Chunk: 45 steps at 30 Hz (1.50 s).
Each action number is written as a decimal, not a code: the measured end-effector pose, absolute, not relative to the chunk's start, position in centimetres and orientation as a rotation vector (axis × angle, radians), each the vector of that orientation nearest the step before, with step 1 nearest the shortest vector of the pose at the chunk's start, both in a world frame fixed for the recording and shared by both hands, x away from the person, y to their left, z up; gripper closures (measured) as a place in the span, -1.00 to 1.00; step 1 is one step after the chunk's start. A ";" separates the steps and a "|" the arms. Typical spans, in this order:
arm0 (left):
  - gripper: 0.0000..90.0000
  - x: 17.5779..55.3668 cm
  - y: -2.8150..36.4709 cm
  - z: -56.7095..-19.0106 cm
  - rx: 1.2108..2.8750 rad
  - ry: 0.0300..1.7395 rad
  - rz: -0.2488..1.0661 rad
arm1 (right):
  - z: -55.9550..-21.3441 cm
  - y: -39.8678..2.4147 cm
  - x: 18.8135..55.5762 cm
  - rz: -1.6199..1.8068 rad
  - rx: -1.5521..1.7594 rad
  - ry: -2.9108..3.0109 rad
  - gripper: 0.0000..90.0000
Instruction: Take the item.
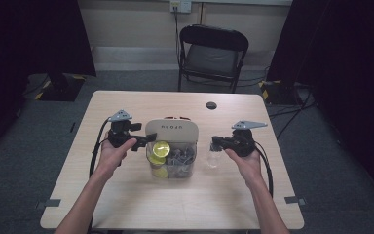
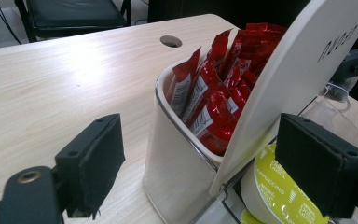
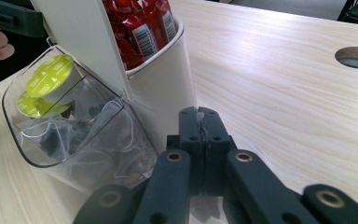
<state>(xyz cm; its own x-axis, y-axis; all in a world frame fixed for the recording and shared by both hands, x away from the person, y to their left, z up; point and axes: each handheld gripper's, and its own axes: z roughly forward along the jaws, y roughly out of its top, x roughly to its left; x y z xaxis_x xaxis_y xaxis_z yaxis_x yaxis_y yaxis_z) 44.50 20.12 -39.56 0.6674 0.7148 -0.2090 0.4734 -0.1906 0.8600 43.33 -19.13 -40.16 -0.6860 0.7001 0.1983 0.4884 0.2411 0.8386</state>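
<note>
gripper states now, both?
Left gripper: open, jaws apart beside the organizer, gripping nothing.
Right gripper: shut; whether it pinches anything cannot be told.

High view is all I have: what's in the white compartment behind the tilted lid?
Observer: Red sachets, standing packed together in the white compartment.
Operator: Is my right tool open or closed?
Observer: The right tool has its jaws pressed together, close beside the compartment's wall.
Operator: Any print on the yellow-green capsule?
Observer: The yellow-green capsule reads "cappuccino"; it sits in the clear bin.
</note>
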 end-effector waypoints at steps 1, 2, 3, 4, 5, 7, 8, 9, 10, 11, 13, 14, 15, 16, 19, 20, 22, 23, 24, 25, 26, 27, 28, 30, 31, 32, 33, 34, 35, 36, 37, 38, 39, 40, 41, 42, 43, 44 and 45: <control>-0.66 44.5 20.1 -39.6 1.841 0.940 0.290 | -40.2 -19.1 43.3 1.422 1.118 2.295 0.97; -0.66 44.5 20.1 -39.6 1.840 0.941 0.291 | -40.2 -19.2 43.3 1.422 1.116 2.295 0.94; -0.66 44.5 20.1 -39.6 1.841 0.940 0.291 | -40.2 -19.2 43.3 1.424 1.116 2.293 0.92; -0.66 44.5 20.1 -39.6 1.840 0.941 0.291 | -40.2 -19.1 43.3 1.423 1.112 2.294 0.92; -0.66 44.5 20.1 -39.6 1.840 0.940 0.291 | -40.2 -19.1 43.3 1.421 1.110 2.292 0.91; -0.66 44.5 20.1 -39.6 1.840 0.940 0.291 | -40.2 -19.1 43.3 1.424 1.110 2.290 0.85; -0.66 44.5 20.1 -39.6 1.840 0.940 0.291 | -40.2 -19.1 43.3 1.424 1.110 2.288 0.83; -0.66 44.5 20.1 -39.6 1.841 0.939 0.291 | -40.2 -19.2 43.3 1.426 1.110 2.287 0.79; -0.66 44.5 20.1 -39.6 1.840 0.940 0.291 | -40.2 -19.2 43.3 1.425 1.113 2.285 0.75; -0.66 44.5 20.1 -39.6 1.840 0.940 0.291 | -40.2 -19.2 43.3 1.429 1.117 2.279 0.73; -0.66 44.5 20.2 -39.5 1.845 0.943 0.290 | -40.2 -19.2 43.3 1.428 1.120 2.274 0.65; -0.66 44.5 20.2 -39.5 1.845 0.944 0.291 | -40.2 -19.2 43.3 1.426 1.122 2.273 0.64; -0.66 44.5 20.1 -39.5 1.843 0.945 0.291 | -40.2 -19.2 43.3 1.425 1.122 2.272 0.60; -0.66 44.5 20.1 -39.5 1.844 0.945 0.291 | -40.2 -19.2 43.3 1.422 1.125 2.270 0.57; -0.66 44.5 20.2 -39.5 1.847 0.941 0.291 | -40.1 -19.3 43.3 1.418 1.136 2.258 0.48; -0.66 44.5 20.2 -39.5 1.846 0.941 0.291 | -40.1 -19.3 43.3 1.417 1.142 2.254 0.43; -0.66 44.5 20.2 -39.5 1.846 0.941 0.290 | -40.1 -19.4 43.3 1.412 1.145 2.244 0.36; -0.66 44.5 20.2 -39.6 1.846 0.941 0.289 | -40.0 -19.4 43.3 1.413 1.149 2.238 0.30; -0.66 44.5 20.2 -39.6 1.845 0.940 0.290 | -40.0 -19.5 43.3 1.410 1.153 2.233 0.26; -0.66 44.5 20.2 -39.6 1.845 0.940 0.289 | -40.0 -19.5 43.3 1.407 1.158 2.226 0.20; -0.66 44.5 20.2 -39.6 1.845 0.940 0.289 | -39.9 -19.6 43.3 1.403 1.160 2.224 0.17; -0.66 44.5 20.2 -39.6 1.845 0.940 0.289 | -39.9 -19.6 43.2 1.406 1.164 2.220 0.12; -0.66 44.5 20.2 -39.6 1.846 0.941 0.290 | -39.9 -19.7 43.2 1.406 1.163 2.217 0.08; -0.66 44.5 20.2 -39.6 1.846 0.940 0.289 | -39.7 -19.8 43.0 1.402 1.169 2.213 0.02; -0.66 44.5 20.1 -39.6 1.846 0.940 0.287 | -39.7 -19.8 43.0 1.403 1.170 2.211 -0.01; -0.66 44.5 20.1 -39.6 1.844 0.941 0.286 | -39.6 -19.9 42.9 1.404 1.174 2.209 -0.01; -0.66 44.5 20.1 -39.6 1.841 0.939 0.284 | -39.6 -20.0 42.9 1.406 1.172 2.207 -0.02; -0.66 44.5 20.1 -39.6 1.840 0.938 0.286 | -39.5 -20.0 42.8 1.408 1.176 2.208 -0.03; -0.66 44.5 20.1 -39.6 1.841 0.939 0.289 | -39.5 -20.1 42.7 1.409 1.177 2.209 -0.05; -0.66 44.5 20.1 -39.6 1.841 0.937 0.290 | -39.4 -20.2 42.5 1.410 1.179 2.204 -0.08; -0.66 44.5 20.1 -39.5 1.841 0.940 0.288 | -39.4 -20.3 42.4 1.407 1.179 2.203 -0.10; -0.66 44.5 20.2 -39.5 1.840 0.944 0.288 | -39.4 -20.4 42.2 1.409 1.187 2.202 -0.12; -0.66 44.5 20.2 -39.5 1.842 0.944 0.291 | -39.3 -20.5 42.1 1.405 1.187 2.198 -0.14; -0.66 44.5 20.2 -39.5 1.836 0.940 0.292 | -39.3 -20.6 41.8 1.398 1.191 2.196 -0.18; -0.65 44.4 20.2 -39.5 1.835 0.943 0.294 | -39.2 -20.7 41.6 1.397 1.191 2.193 -0.22; -0.65 44.4 20.3 -39.4 1.836 0.943 0.297 | -39.2 -20.8 41.3 1.399 1.187 2.191 -0.23; -0.65 44.4 20.3 -39.4 1.834 0.940 0.297 | -39.3 -21.1 41.0 1.400 1.187 2.193 -0.27; -0.65 44.4 20.3 -39.4 1.834 0.940 0.297 | -39.4 -21.3 40.7 1.402 1.186 2.188 -0.31; -0.65 44.4 20.3 -39.4 1.833 0.940 0.295 | -39.6 -21.6 40.4 1.405 1.194 2.184 -0.34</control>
<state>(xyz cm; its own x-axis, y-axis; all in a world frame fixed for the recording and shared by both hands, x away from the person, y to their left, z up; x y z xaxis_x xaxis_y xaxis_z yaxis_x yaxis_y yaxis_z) 44.41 20.32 -39.41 0.6664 0.7160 -0.2079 0.4684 -0.1851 0.8639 40.44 -21.56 -39.57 -0.6184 0.7628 0.1892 0.4883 0.1843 0.8530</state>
